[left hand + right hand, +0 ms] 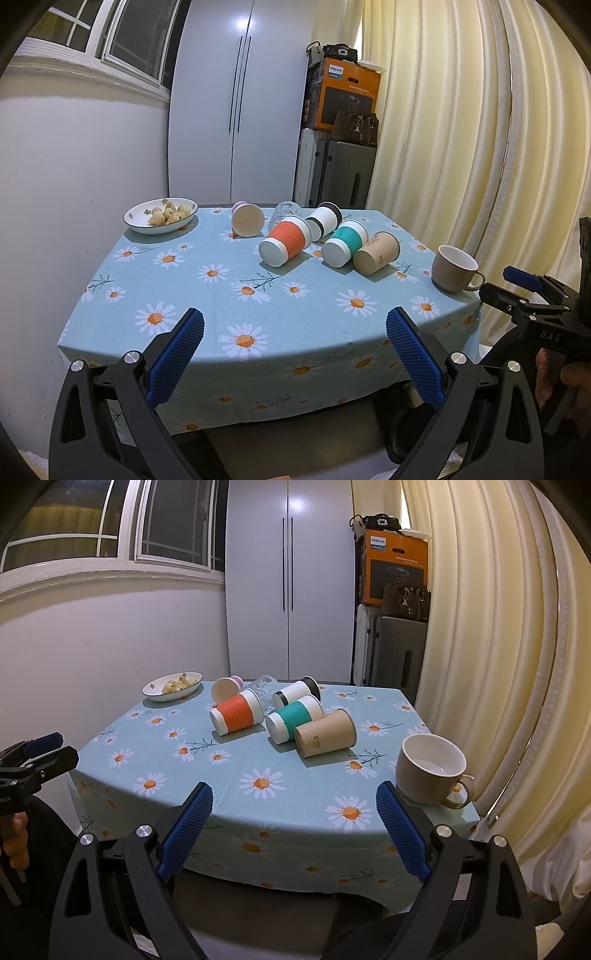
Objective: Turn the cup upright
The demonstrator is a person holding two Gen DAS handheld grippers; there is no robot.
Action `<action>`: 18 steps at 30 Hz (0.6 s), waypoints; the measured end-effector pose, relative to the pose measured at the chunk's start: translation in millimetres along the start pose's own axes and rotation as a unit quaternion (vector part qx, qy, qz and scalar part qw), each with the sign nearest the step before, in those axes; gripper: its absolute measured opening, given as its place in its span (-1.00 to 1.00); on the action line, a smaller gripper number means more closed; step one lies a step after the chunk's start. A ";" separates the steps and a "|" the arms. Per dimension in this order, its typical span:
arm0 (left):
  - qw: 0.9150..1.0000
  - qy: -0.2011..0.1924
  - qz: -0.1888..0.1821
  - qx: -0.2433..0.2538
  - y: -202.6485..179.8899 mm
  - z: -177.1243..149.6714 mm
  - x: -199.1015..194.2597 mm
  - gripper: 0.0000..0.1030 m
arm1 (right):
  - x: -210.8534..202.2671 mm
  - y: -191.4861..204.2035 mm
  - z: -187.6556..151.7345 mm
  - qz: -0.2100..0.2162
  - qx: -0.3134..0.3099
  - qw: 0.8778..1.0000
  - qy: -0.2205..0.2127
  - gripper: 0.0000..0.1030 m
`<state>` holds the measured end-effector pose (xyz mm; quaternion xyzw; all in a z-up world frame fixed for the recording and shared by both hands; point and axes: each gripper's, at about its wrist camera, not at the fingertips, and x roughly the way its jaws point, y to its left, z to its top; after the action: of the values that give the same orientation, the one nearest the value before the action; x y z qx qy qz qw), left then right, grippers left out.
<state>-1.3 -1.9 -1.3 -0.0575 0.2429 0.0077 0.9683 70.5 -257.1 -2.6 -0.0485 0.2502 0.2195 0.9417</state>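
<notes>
Approach step, nothing grasped. Left gripper [294, 325] and right gripper [294, 800] both spread wide, empty, held short of the tabletop [207, 314]. Brown paper cup [325, 734] lies on its side, nearest of the toppled cluster; likely target. Next: reach in, close across its wall, rotate upright. Right view alone shows inside the upright mug [430, 773], seemingly empty.

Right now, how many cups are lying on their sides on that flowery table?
6. Back row: pink cup, clear glass, black-banded cup. Front row: orange cup, teal cup, brown paper cup. The mug stands upright. Others may be hidden behind.
</notes>
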 end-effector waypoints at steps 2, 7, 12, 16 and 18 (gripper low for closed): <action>1.000 0.000 0.000 0.000 -0.3 0.1 0.0 0.87 | 0.0 0.9 1.2 0.000 -0.002 1.000 0.000 0.73; 1.000 0.003 0.001 0.000 -0.7 -0.2 0.9 0.87 | -0.8 1.3 1.0 0.000 -0.002 1.000 0.000 0.73; 1.000 0.002 0.001 -0.001 -0.4 -0.9 0.8 0.87 | -0.5 1.5 1.4 -0.001 -0.002 1.000 0.002 0.73; 1.000 0.002 0.001 -0.001 -0.1 -1.0 0.5 0.87 | 0.4 1.4 0.9 -0.005 -0.002 1.000 0.003 0.73; 1.000 0.002 0.001 -0.001 -0.2 -1.2 0.4 0.87 | 0.9 1.0 0.9 -0.003 -0.001 1.000 0.003 0.73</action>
<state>-1.5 -2.2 -2.5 -0.0582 0.2450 0.0091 0.9677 71.2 -255.6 -2.2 -0.0509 0.2526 0.2168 0.9416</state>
